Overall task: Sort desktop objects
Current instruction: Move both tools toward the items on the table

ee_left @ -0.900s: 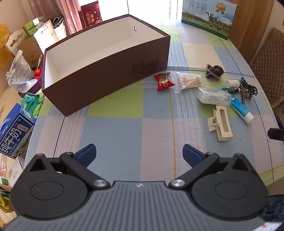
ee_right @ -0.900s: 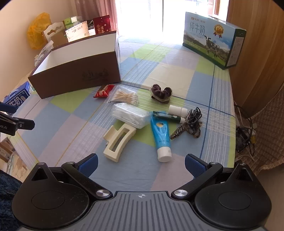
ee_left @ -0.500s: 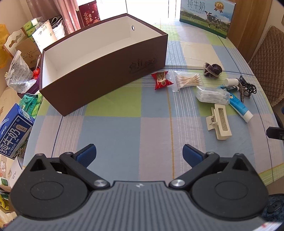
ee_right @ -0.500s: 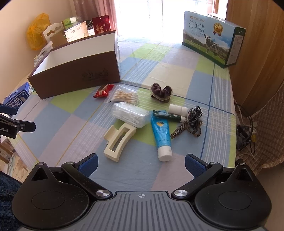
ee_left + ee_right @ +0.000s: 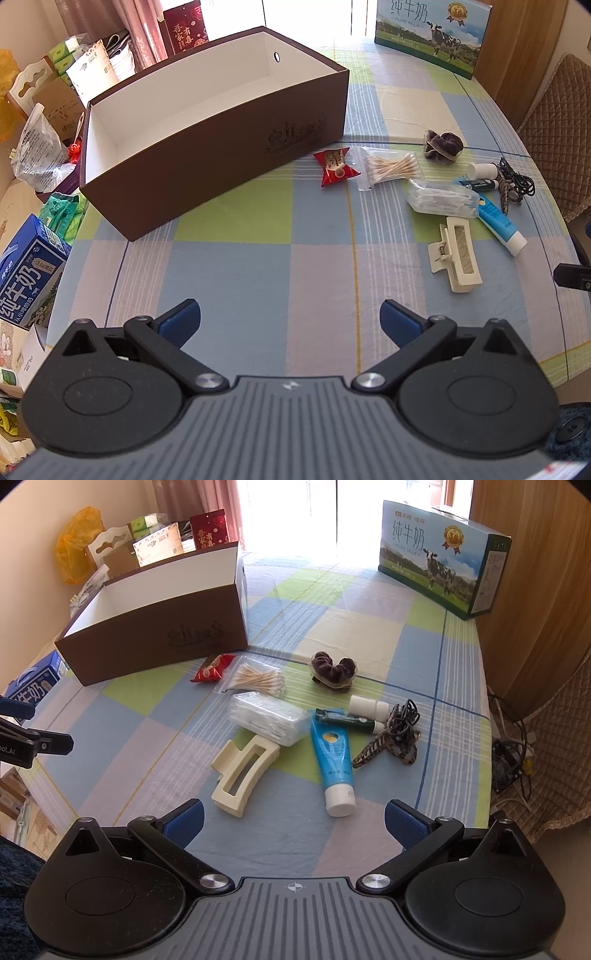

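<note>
One brown box (image 5: 155, 627) with white inside sits upper left. Right of it lie one red snack packet (image 5: 212, 667), one cream hair clip (image 5: 243, 771), one blue tube (image 5: 334, 764) and maybe two small bottles (image 5: 369, 706). The left gripper (image 5: 290, 315) and the right gripper (image 5: 293, 818) are both spread wide, holding nothing.

Left wrist view: looks down along its spread blue fingertips (image 5: 181, 317) from the table's near edge, the brown box (image 5: 221, 147) at upper left. Right wrist view: same facing, set closer to the cream hair claw (image 5: 243, 771) at frame centre. Both share box, claw and milk carton (image 5: 443, 554).
</note>
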`<action>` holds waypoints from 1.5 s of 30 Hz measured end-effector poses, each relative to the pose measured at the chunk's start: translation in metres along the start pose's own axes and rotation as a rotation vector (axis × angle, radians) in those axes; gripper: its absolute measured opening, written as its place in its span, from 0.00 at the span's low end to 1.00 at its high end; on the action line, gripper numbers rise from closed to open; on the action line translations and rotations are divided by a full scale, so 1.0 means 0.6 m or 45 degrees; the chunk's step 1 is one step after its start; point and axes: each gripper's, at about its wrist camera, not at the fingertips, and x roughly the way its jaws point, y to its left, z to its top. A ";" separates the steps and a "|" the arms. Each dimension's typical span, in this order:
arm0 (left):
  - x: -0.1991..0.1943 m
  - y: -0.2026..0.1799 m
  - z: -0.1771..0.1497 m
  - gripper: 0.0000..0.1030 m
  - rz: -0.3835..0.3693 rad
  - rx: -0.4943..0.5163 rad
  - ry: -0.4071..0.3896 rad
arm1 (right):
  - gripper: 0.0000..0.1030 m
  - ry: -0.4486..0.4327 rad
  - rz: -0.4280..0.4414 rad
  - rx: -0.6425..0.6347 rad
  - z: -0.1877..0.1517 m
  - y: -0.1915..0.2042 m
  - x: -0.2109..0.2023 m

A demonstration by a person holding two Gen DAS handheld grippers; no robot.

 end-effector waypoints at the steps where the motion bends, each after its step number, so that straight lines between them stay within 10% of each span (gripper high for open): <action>1: 0.000 0.000 0.000 0.99 0.000 0.001 0.000 | 0.98 0.000 0.002 0.001 0.000 0.000 0.000; 45: 0.043 -0.013 0.039 0.99 -0.050 0.073 0.036 | 0.98 0.032 -0.006 0.017 0.022 -0.010 0.035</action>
